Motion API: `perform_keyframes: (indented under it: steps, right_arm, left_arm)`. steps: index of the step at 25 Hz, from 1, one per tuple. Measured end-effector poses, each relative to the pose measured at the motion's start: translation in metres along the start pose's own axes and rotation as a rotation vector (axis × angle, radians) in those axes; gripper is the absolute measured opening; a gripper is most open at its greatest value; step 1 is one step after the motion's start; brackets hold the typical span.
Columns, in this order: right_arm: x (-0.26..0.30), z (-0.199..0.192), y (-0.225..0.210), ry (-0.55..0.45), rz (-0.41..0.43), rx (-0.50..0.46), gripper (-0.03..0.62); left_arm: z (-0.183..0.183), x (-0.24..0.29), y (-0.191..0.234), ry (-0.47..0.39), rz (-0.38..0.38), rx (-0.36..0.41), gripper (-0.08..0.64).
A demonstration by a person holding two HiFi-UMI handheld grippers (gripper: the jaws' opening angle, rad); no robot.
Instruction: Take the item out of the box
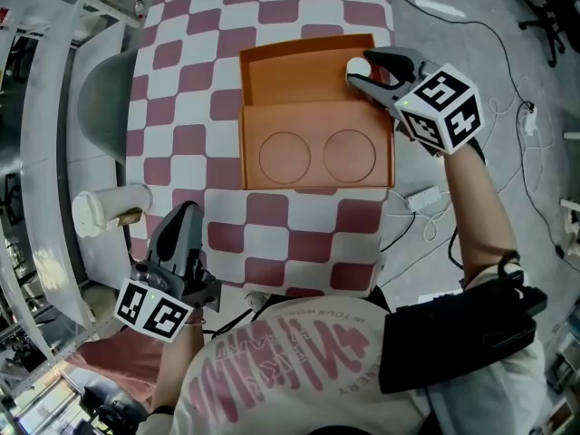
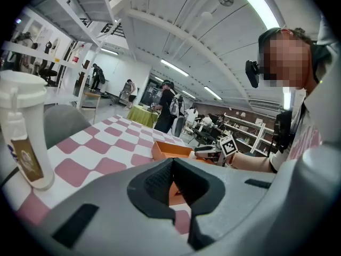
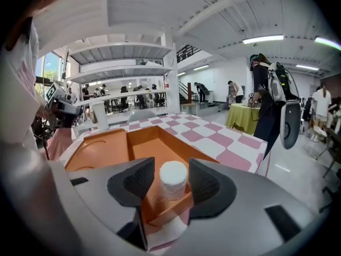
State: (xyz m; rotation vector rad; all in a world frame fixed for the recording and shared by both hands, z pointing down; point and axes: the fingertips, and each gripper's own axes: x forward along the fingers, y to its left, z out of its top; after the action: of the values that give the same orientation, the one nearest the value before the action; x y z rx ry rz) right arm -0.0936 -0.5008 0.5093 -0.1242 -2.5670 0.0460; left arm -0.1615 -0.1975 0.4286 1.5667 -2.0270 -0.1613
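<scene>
Jaws of the left gripper point(image 1: 186, 211) sit drawn together to a thin slit with nothing in them, above the near-left edge of the checked tablecloth point(image 1: 272, 243). Further right, the right gripper point(image 1: 364, 67) is spread wide either side of the small white cylinder point(image 3: 173, 177). The cylinder stands in the far right corner of the open orange box point(image 1: 299, 84), and the pads are just clear of it.

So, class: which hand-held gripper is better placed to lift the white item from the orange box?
Right. The right hand-held gripper has open jaws flanking the white item in the box corner; the left hand-held gripper sits shut at the table edge.
</scene>
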Motion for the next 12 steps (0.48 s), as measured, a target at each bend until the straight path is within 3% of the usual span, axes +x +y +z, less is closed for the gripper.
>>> perform_keyframes:
  steps: [3,9,12]
  right_arm:
    - [0.005,-0.002,0.001,0.026,0.015,0.002,0.204]
    - [0.01,-0.008,-0.003,0.065,-0.014,-0.025,0.218]
    - [0.013,-0.01,-0.002,0.087,-0.025,-0.045,0.181]
  left_arm:
    - [0.003,-0.003,0.01,-0.028,0.033,-0.012,0.008]
    - [0.012,-0.003,0.003,-0.041,0.015,0.011,0.008]
    - [0.013,-0.007,0.005,-0.046,0.023,0.01,0.008]
